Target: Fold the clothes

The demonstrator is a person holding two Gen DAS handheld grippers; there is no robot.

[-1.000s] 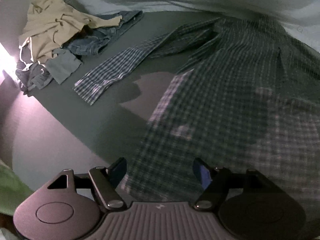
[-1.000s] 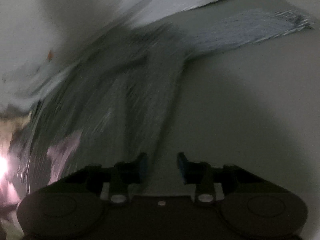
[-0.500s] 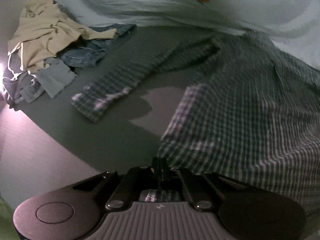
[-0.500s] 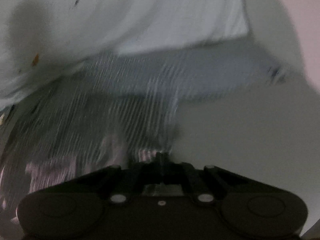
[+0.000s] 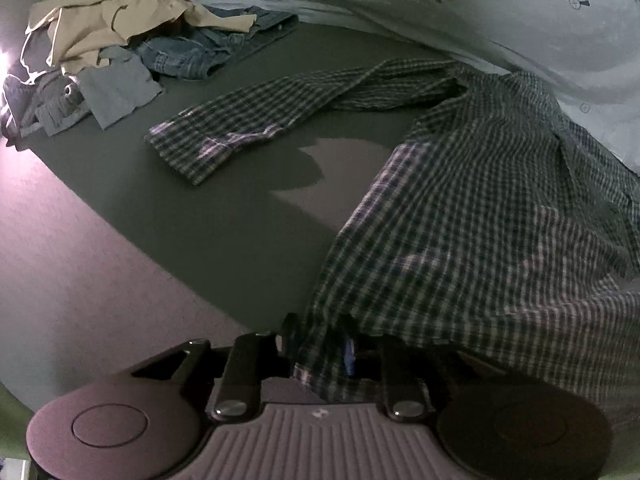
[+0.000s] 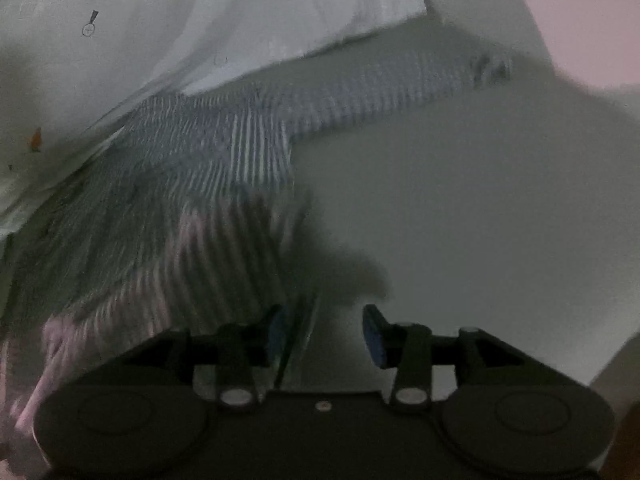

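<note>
A dark checked shirt (image 5: 480, 208) lies spread on the grey bed surface (image 5: 224, 216), one sleeve (image 5: 256, 120) stretched to the left. My left gripper (image 5: 320, 340) is partly open with the shirt's bottom hem corner lying between its fingers. In the right wrist view the same shirt (image 6: 208, 184) appears blurred, its other sleeve (image 6: 380, 92) reaching right. My right gripper (image 6: 324, 332) is open, and the hem edge hangs just inside its left finger (image 6: 276, 328).
A pile of clothes lies at the far left: a cream garment (image 5: 108, 12), jeans (image 5: 200, 48) and grey pieces (image 5: 116, 92). A pale duvet with small prints (image 5: 440, 8) runs along the back, and it also shows in the right wrist view (image 6: 160, 32).
Both grippers were shut on the shirt's hem half a second ago. Now both have opened and the hem sits loose at the fingers. The shirt lies flatter.
</note>
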